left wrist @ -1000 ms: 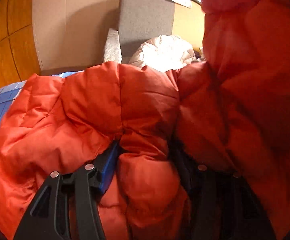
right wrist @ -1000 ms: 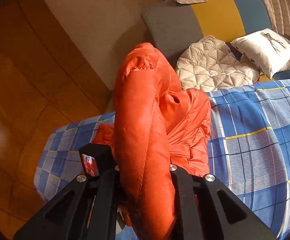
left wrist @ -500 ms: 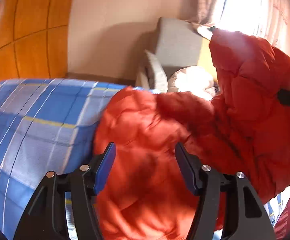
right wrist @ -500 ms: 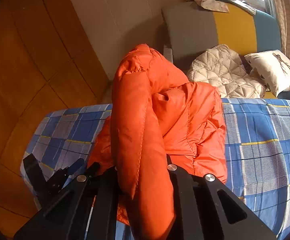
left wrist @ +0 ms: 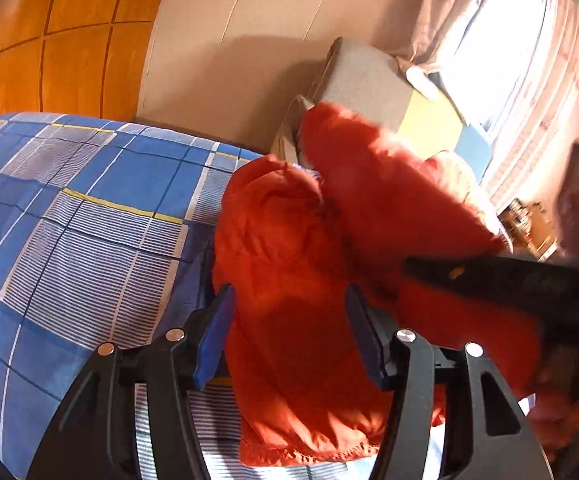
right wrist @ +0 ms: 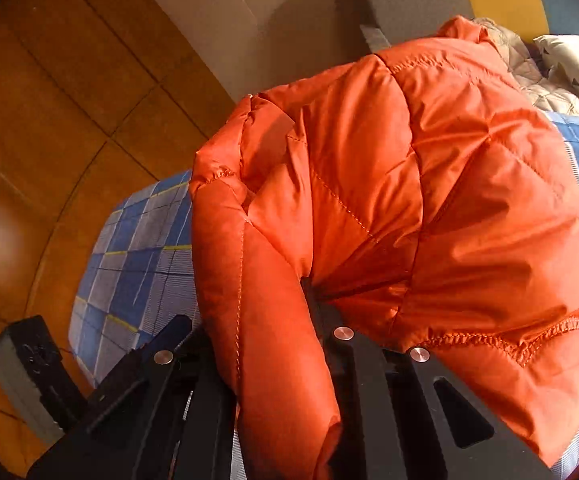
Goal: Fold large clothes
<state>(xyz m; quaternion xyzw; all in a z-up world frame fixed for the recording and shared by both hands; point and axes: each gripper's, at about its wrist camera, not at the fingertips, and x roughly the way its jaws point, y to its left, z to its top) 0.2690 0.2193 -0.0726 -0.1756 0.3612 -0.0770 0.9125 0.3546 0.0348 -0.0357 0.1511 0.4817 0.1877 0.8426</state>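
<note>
An orange quilted puffer jacket [left wrist: 301,264] lies bunched on a blue checked bed cover [left wrist: 73,208]. My left gripper [left wrist: 289,320] is open, its blue-padded fingers [left wrist: 213,332] apart on either side of the jacket, above it. My right gripper [right wrist: 265,320] is shut on a thick fold of the jacket [right wrist: 389,184] and holds it lifted over the bed cover [right wrist: 137,264]. The right gripper's black body [left wrist: 529,288] shows at the right of the left wrist view. The right fingertips are hidden by cloth.
A grey, yellow and blue sofa [left wrist: 369,80] stands past the bed with a beige quilted garment [right wrist: 529,72] and a white pillow [right wrist: 577,68] on it. Wood panelling [right wrist: 57,112] and a beige wall [left wrist: 241,40] are behind. A curtained window [left wrist: 509,40] is at right.
My left gripper has let go of the jacket, opened and drawn back left. My right gripper has carried its fold over toward the left, so the jacket now fills its view.
</note>
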